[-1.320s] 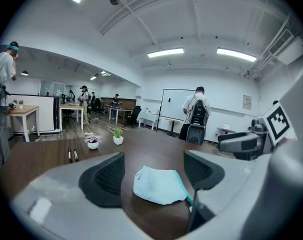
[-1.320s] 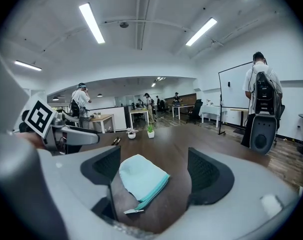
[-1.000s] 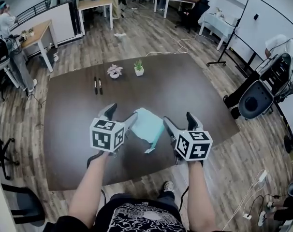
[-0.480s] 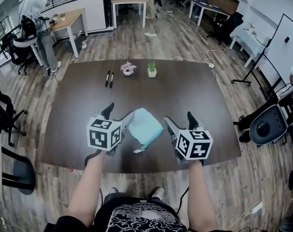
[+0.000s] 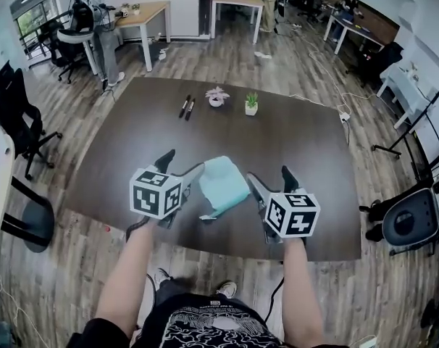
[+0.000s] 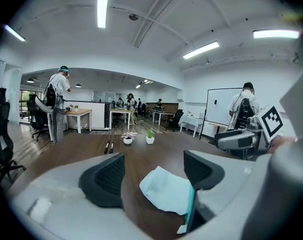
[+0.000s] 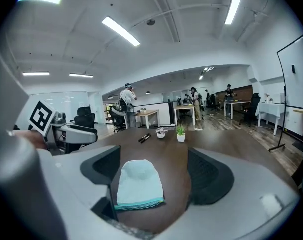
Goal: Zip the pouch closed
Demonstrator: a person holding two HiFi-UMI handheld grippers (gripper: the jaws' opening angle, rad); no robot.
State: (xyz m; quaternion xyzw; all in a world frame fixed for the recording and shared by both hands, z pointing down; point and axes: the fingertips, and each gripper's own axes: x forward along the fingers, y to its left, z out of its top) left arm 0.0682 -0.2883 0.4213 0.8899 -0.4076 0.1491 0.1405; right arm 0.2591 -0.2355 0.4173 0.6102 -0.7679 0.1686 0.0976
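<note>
Desk [image 5: 132, 143]: We look down on a wide dark top. The pouch lies near its 6 o'clock edge, between our two claws.

Left claw [image 5: 182, 167]: It is spread wide and holds nothing. Its inner jaw sits just beside the pouch's 9 o'clock side. In the left gripper view [image 6: 154, 171] the pouch lies off-centre, close against the right-hand jaw.

Right claw [image 5: 270, 180]: It is also spread and empty, and sits a little clear of the pouch at 3 o'clock. In the right gripper view [image 7: 156, 174] it faces the zip end squarely.

Pouch [image 5: 223, 183]: The pale mint pouch lies flat. Its long axis runs from about 5 o'clock to 11 o'clock, with the rounded closed end pointing away at 11.

Zip edge [image 7: 139, 203]: This darker teal band crosses the near end, running roughly from 8 o'clock to 2 o'clock.

Pull tab [image 5: 207, 217]: A small pale tag at the band's 8 o'clock end looks to us like the pull. It is nearer the left claw. We cannot tell how far the zip stands open.

Coming move: We judge that one claw must pin the fabric while the other draws the tab along the band.
</note>
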